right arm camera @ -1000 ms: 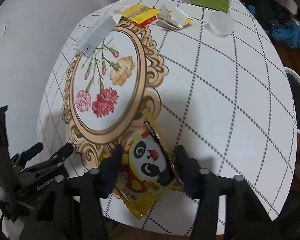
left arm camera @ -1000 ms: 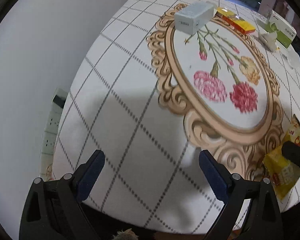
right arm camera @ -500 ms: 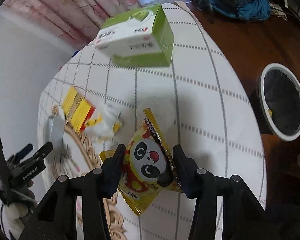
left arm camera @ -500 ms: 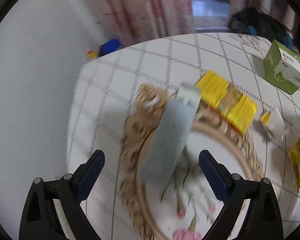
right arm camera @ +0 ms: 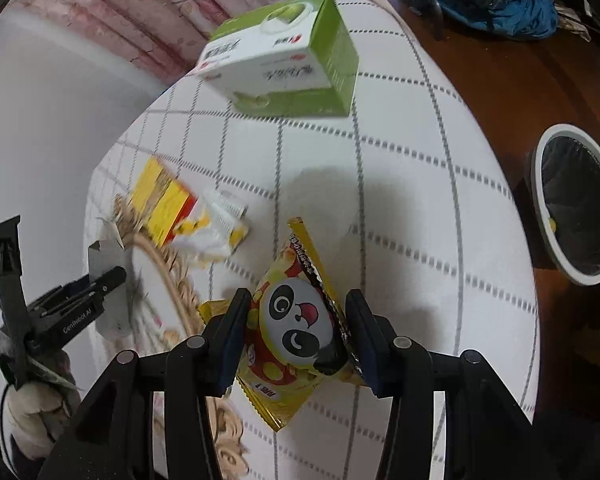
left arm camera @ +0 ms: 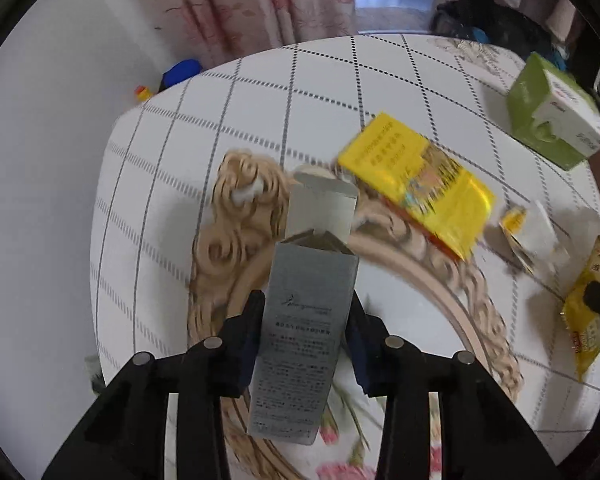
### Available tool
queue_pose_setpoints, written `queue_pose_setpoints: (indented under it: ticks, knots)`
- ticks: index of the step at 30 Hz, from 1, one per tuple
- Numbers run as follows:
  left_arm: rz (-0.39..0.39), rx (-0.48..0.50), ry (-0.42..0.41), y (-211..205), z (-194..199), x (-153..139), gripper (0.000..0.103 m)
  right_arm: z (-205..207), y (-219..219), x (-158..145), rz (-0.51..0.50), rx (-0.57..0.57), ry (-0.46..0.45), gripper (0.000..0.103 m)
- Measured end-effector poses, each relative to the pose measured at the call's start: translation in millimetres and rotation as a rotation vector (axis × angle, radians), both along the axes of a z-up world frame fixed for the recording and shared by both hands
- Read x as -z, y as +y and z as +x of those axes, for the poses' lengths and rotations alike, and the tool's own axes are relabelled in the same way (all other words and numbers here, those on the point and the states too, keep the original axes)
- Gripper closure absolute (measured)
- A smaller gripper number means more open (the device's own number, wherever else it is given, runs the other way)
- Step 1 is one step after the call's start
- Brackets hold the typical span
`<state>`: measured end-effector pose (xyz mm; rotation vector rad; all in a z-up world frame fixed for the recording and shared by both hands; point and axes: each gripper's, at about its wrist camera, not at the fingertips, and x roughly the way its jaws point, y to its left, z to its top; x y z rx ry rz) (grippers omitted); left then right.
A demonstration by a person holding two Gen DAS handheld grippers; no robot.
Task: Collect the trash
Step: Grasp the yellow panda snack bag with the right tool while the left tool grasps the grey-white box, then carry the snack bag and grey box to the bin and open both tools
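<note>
Left claw [left arm camera: 306, 336] was clamped on the grey carton [left arm camera: 304, 344] at lower centre; right claw [right arm camera: 296, 336] was clamped on the panda snack packet [right arm camera: 296, 332]. Either could be dropped short of the bin [right arm camera: 576, 208] at right, given thin edge grips.

Soft daylight, motion blur, fisheye-warped edges

Motion-blurred yellow box [left arm camera: 416, 184]; snack packet [left arm camera: 590, 312] cut by frame edge
</note>
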<state>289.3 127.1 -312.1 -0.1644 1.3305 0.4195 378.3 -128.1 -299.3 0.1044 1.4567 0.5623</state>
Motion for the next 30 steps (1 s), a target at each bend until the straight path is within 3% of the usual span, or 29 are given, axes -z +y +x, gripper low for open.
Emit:
queue_pose_setpoints:
  ticks: [7,11,12,13,14,22,26,28,30]
  knots:
    - [-0.133,-0.115,-0.04,-48,-79,-10,0.068,-56,-19,10,0.019,-0.076,0.076,0.052]
    - [-0.127,-0.117,0.007,-69,-99,5,0.068,-67,-22,17,0.006,-0.099,0.072,0.048]
    - [-0.128,-0.127,0.02,-70,-101,11,0.068,-67,-21,16,0.009,-0.104,0.079,0.038]
    - [-0.128,-0.138,0.024,-70,-103,16,0.067,-68,-21,16,0.007,-0.107,0.085,0.022]
    - [-0.125,-0.151,0.014,-70,-105,17,0.066,-70,-21,14,-0.005,-0.107,0.077,0.014]
    - [-0.079,-0.18,-0.037,-78,-119,14,0.067,-88,-32,-2,-0.022,-0.061,0.002,0.014]
    - [-0.062,-0.171,-0.05,-92,-129,9,0.068,-99,-22,2,-0.036,-0.099,-0.033,0.014]
    - [-0.058,-0.169,-0.054,-99,-140,10,0.069,-104,-14,6,-0.056,-0.115,-0.056,0.032]
    - [-0.052,-0.171,-0.058,-103,-145,10,0.07,-106,-11,8,-0.06,-0.122,-0.075,0.036]
